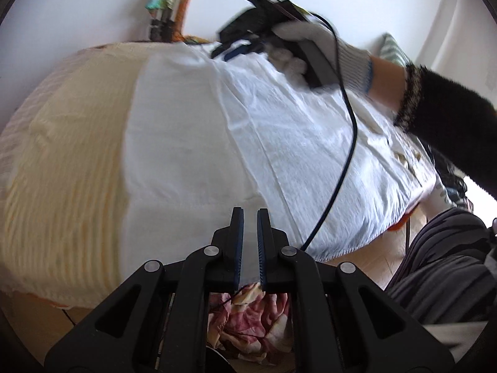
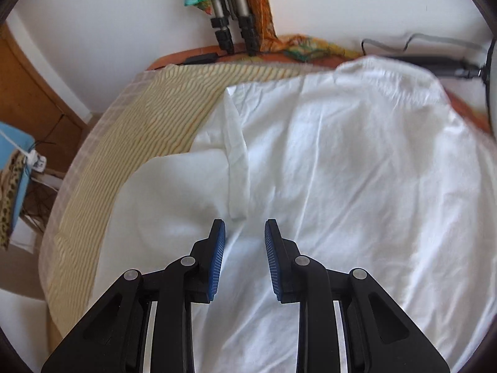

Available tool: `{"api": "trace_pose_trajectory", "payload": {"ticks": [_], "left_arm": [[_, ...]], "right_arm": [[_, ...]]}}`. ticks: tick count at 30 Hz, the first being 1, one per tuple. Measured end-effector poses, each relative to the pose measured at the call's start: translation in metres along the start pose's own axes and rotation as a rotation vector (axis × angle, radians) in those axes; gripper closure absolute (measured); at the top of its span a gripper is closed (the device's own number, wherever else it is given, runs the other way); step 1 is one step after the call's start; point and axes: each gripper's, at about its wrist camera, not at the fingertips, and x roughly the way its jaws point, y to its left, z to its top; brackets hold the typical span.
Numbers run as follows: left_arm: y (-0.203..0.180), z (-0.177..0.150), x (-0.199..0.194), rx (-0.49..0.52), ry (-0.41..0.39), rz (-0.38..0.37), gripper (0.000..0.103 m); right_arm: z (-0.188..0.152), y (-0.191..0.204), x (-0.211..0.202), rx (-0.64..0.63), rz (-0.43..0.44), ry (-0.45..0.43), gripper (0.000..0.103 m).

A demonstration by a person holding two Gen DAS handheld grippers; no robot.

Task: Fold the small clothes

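Observation:
A white shirt (image 1: 248,143) lies spread over a yellow striped cloth (image 1: 68,161) on the table. It fills the right wrist view (image 2: 341,186), with a folded sleeve edge (image 2: 237,161) lying across it. My left gripper (image 1: 250,214) sits at the shirt's near hem with its jaws almost together and white fabric in the narrow gap between them. My right gripper (image 2: 243,233) is open and empty, low over the shirt near the sleeve edge. It also shows in the left wrist view (image 1: 236,52), held by a gloved hand at the shirt's far side.
A black cable (image 1: 348,143) trails across the shirt. Tripod legs (image 2: 236,15) and orange patterned fabric (image 2: 310,46) stand at the table's far edge by the wall. A floral cloth (image 1: 248,317) lies on the floor below. A wooden cabinet (image 2: 28,93) stands at left.

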Motion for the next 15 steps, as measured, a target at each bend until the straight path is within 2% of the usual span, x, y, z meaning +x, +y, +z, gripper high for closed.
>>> {"api": "trace_pose_trajectory", "payload": {"ticks": [2,3,4,6,7,8,9,10,13,15], "left_arm": [[0.008,-0.003,-0.015,-0.038,-0.039,0.041,0.085],[0.014,-0.006,-0.023,-0.058,-0.061,0.073,0.072],[0.021,-0.01,-0.03,-0.077,-0.08,0.109,0.066],[0.032,-0.015,-0.035,-0.116,-0.086,0.142,0.066],[0.04,-0.018,-0.035,-0.145,-0.078,0.152,0.064],[0.047,-0.02,-0.034,-0.178,-0.068,0.155,0.064],[0.053,-0.022,-0.033,-0.209,-0.063,0.142,0.064],[0.056,-0.022,-0.03,-0.228,-0.057,0.129,0.063],[0.06,-0.021,-0.021,-0.248,-0.041,0.099,0.064],[0.056,-0.019,-0.013,-0.234,-0.022,0.1,0.064]], "right_arm": [[-0.003,0.009,-0.026,-0.042,0.021,-0.052,0.078],[-0.005,0.013,-0.038,-0.055,0.034,-0.086,0.077],[-0.009,0.017,-0.052,-0.065,0.052,-0.129,0.073],[-0.018,0.022,-0.08,-0.058,0.099,-0.229,0.049],[-0.023,0.023,-0.092,-0.049,0.122,-0.272,0.044],[-0.028,0.027,-0.103,-0.046,0.15,-0.302,0.034],[-0.029,0.031,-0.107,-0.052,0.169,-0.301,0.026],[-0.031,0.038,-0.11,-0.067,0.175,-0.279,0.024],[-0.032,0.061,-0.102,-0.131,0.123,-0.185,0.024],[-0.036,0.071,-0.097,-0.15,0.126,-0.145,0.024]]}}
